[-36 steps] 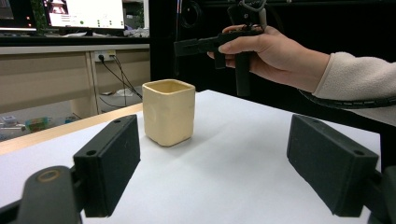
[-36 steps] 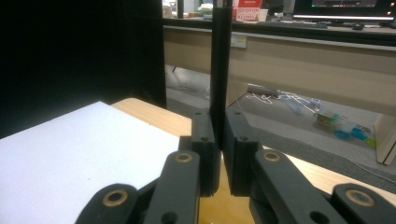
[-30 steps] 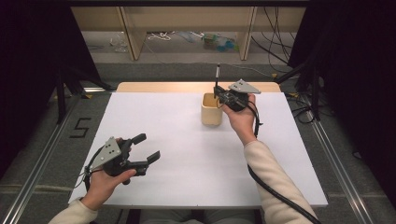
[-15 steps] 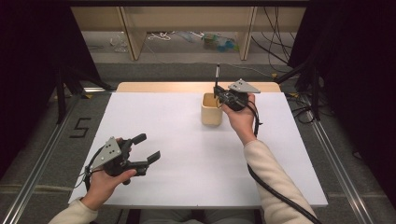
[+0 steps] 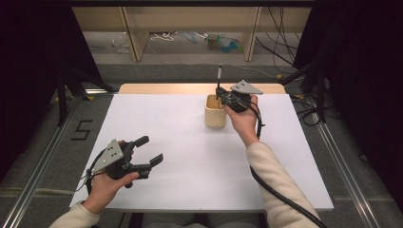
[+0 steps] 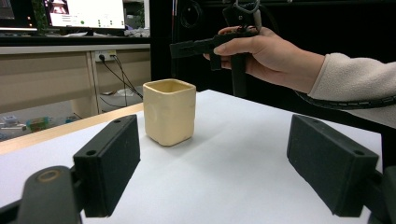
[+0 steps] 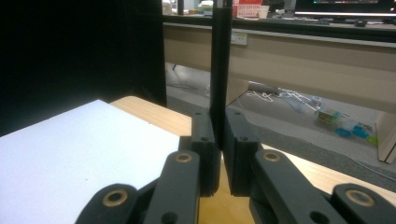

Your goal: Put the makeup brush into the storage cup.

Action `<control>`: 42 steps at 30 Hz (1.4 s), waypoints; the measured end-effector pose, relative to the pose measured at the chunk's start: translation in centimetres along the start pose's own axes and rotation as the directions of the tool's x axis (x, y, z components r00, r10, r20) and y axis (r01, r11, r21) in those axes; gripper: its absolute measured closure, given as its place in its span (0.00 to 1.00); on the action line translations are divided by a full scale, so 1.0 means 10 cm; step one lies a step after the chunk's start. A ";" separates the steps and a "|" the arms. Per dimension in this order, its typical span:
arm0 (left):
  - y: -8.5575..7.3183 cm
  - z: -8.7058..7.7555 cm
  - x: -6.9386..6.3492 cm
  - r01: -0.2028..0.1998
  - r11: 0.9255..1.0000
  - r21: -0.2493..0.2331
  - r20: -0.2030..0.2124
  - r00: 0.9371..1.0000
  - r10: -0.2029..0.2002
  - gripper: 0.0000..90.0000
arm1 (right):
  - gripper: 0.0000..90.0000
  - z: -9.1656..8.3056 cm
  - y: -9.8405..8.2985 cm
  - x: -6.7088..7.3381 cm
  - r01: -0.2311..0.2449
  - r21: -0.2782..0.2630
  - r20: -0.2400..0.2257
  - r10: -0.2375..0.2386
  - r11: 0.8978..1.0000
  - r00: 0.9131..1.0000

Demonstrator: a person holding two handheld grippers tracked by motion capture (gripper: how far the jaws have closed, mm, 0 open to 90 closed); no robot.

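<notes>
A cream square cup (image 5: 214,113) stands on the white table top (image 5: 190,161), toward the far middle. My right gripper (image 5: 220,94) hovers at the cup's far right rim, shut on a thin black pen (image 5: 219,76) that stands upright above the jaws. In the right gripper view the pen (image 7: 220,60) is pinched between the two pads of that gripper (image 7: 219,128); its lower end is hidden. My left gripper (image 5: 151,149) rests low at the near left, open and holding nothing. In the left gripper view its jaws (image 6: 215,135) frame the cup (image 6: 169,111), with the right gripper (image 6: 180,47) above it.
A wooden strip (image 5: 161,88) runs along the table's far edge. Beyond it stands a wooden shelf frame (image 5: 138,33) with cables and small items on the floor. Black curtains hang at both sides. A cable (image 5: 280,199) trails from my right gripper along the forearm.
</notes>
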State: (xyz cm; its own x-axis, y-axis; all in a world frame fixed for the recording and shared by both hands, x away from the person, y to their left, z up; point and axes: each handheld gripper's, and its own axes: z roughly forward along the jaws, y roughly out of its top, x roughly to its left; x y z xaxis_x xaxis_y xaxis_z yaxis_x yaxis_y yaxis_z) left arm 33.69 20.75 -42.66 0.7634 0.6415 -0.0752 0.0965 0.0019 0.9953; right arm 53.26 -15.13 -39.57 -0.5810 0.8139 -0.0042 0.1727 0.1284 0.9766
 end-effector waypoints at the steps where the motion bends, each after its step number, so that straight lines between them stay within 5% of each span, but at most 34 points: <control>1: 0.00 0.00 0.00 0.001 1.000 -0.001 0.001 1.000 -0.001 0.19 | 0.94 0.00 0.00 0.00 -0.001 0.000 0.000 0.001 1.000 1.000; 42: 0.00 0.00 0.00 0.005 1.000 -0.001 0.000 1.000 -0.005 0.19 | 0.94 0.05 -0.01 -0.01 -0.016 0.013 0.006 0.016 1.000 1.000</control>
State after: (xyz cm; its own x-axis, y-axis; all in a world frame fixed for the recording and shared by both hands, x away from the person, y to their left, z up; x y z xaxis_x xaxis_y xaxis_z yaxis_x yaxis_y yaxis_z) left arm 33.71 20.76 -42.67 0.7627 0.6417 -0.0804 0.1001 0.0056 0.9950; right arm 53.71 -14.96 -39.79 -0.5735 0.8191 0.0097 0.1924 0.1232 0.9736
